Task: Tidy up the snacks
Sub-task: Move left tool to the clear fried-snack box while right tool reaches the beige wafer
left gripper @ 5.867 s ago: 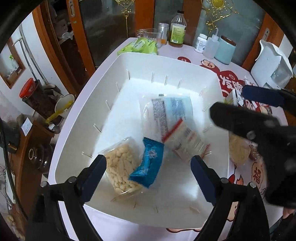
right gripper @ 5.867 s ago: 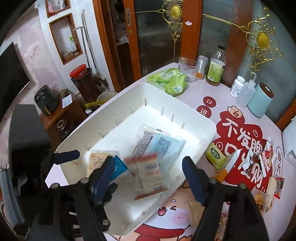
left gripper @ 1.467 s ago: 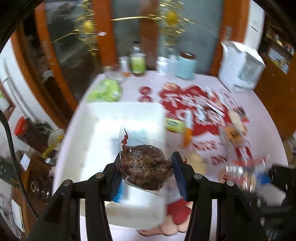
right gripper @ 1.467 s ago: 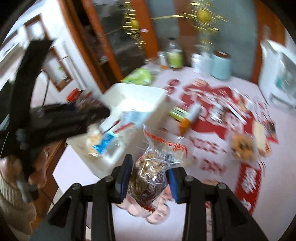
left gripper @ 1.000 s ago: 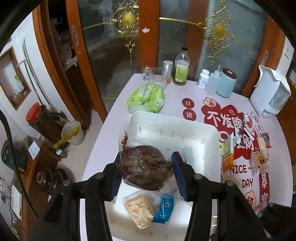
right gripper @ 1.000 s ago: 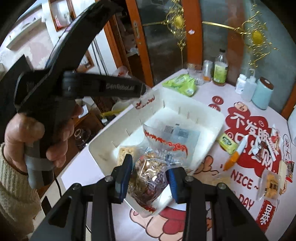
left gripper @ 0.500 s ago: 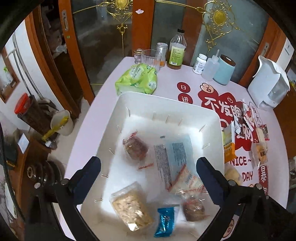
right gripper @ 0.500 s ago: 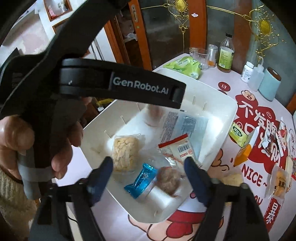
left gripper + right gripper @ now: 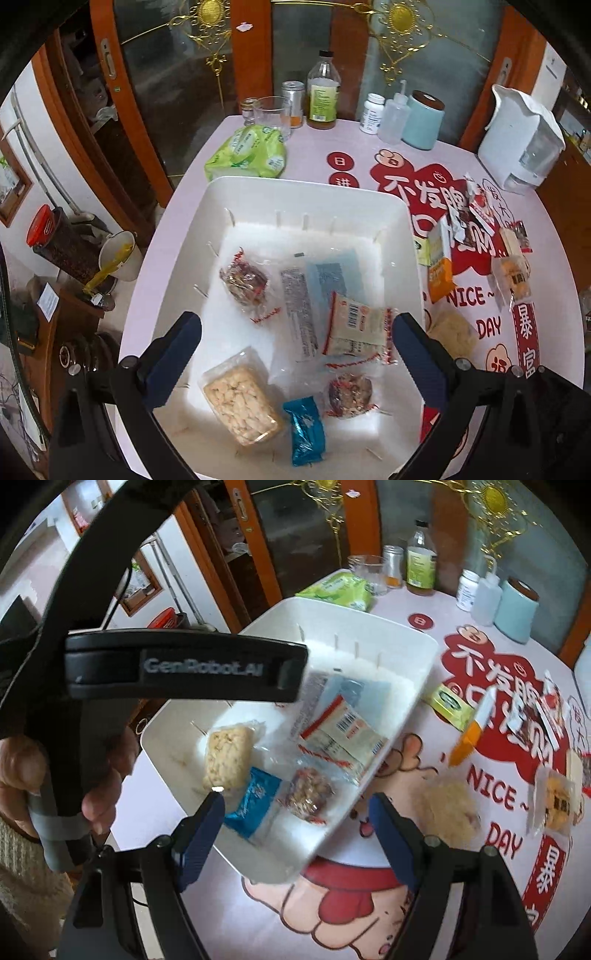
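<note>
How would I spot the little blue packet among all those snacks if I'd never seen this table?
Find the big white bin on the pink table and look along its near edge. The blue packet lies there between a clear pack of pale puffed pieces and a clear bag of dark reddish snacks. It is the only opaque, solid blue wrapper in the bin.

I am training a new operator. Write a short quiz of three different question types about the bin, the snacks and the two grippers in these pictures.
1. True or false: the left gripper is shut on a snack bag.
2. Multiple choice: the blue wrapper lies (A) inside the white bin, (B) on the red tablecloth print, (C) on the green pack.
3. Short answer: which orange-tipped item lies on the table just right of the bin?

Key:
1. False; both it and the right gripper are open and empty.
2. A.
3. The orange and white carton.
</note>
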{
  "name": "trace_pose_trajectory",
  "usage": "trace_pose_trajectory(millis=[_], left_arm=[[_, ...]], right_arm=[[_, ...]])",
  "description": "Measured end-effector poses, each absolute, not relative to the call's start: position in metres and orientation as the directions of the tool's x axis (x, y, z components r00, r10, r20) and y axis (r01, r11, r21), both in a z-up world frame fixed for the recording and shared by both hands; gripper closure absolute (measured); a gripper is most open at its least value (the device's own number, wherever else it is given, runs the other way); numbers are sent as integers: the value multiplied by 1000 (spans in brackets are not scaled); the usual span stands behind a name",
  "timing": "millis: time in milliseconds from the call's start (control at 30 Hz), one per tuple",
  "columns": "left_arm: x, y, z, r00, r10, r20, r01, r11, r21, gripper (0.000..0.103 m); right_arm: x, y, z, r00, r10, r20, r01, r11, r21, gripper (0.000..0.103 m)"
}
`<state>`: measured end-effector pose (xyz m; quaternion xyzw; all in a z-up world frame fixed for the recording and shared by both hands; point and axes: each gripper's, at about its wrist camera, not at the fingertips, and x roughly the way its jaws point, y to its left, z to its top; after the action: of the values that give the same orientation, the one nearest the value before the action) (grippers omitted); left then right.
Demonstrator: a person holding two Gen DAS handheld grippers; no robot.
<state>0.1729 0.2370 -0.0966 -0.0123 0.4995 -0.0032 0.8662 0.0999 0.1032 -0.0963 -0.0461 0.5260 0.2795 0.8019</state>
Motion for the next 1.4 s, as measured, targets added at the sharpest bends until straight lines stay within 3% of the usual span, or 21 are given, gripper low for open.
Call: trace_pose_trajectory(millis=[333, 833, 967, 1133, 1400], left_arm=[[155, 183, -84, 506, -68, -860, 86, 996, -28, 1], [144, 18, -55, 479, -256, -840, 371, 926, -70, 0], [151, -29, -44, 465, -297, -834, 449, 891, -67, 0], [170, -77, -38, 446, -337, -829, 491, 867, -87, 0], [209, -134, -58, 431, -316, -845, 485, 871, -78, 0]], right_arm=[[76, 38, -95, 306, 376, -875, -440, 870, 221, 22], [53, -138, -71, 531, 232, -815, -137, 973, 188, 22], [64, -192, -60, 524, 185, -832, -46, 981, 189, 22], [85, -250, -34, 570, 47, -820, 44, 995, 87, 22], [148, -311, -11, 581, -44, -812, 136, 990, 44, 22]])
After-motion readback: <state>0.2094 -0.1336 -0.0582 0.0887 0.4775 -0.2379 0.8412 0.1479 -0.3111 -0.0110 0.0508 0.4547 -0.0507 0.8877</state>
